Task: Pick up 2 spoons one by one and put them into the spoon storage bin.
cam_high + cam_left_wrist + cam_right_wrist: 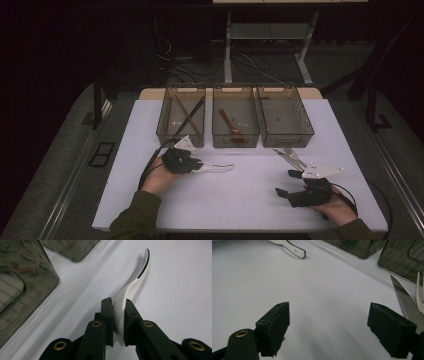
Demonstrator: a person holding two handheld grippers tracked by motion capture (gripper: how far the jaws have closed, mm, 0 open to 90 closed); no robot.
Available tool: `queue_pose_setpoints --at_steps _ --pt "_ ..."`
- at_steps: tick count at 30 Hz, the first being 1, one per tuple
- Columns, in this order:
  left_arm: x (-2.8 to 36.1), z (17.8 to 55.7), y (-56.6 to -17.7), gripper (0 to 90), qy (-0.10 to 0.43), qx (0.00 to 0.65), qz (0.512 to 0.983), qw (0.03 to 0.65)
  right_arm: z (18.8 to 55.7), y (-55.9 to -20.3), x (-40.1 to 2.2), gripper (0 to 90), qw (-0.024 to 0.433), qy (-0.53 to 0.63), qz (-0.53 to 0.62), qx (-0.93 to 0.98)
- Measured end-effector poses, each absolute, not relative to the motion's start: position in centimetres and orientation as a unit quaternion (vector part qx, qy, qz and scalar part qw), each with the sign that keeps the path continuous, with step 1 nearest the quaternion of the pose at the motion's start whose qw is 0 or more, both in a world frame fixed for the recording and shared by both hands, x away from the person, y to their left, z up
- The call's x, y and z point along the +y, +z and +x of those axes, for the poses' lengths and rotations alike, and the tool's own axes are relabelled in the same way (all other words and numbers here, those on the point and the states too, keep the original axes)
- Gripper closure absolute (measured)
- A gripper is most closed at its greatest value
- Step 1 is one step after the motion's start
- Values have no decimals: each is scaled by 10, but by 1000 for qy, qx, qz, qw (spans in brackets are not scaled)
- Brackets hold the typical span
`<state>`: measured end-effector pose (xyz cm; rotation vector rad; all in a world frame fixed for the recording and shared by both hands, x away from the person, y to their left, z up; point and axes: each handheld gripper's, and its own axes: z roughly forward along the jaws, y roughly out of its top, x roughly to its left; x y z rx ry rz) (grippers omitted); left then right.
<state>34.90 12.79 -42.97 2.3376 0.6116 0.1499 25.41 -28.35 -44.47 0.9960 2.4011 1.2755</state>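
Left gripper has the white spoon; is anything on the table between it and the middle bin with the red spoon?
Nothing visible. The left gripper is shut on the white spoon, and the table is bare up to the middle bin. Only the bin's near wall must be cleared.

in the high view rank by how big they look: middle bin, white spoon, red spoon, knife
1. middle bin, by far the largest.
2. white spoon held in the left gripper, part hidden by it.
3. knife and red spoon: they look much alike in length, and the knife lies nearer the camera, so no ranking.
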Motion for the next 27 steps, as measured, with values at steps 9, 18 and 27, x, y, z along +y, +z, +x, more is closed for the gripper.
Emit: queue_pose_setpoints --at_steps 9,18,27 --pt "126 346 -420 807 68 232 894 376 254 -445 -283 183 122 437 340 823" --pt "124 345 -412 807 72 231 886 396 255 -445 -283 182 121 437 341 823" --pt "120 350 -404 807 76 229 881 407 255 -446 -281 135 110 441 348 820"
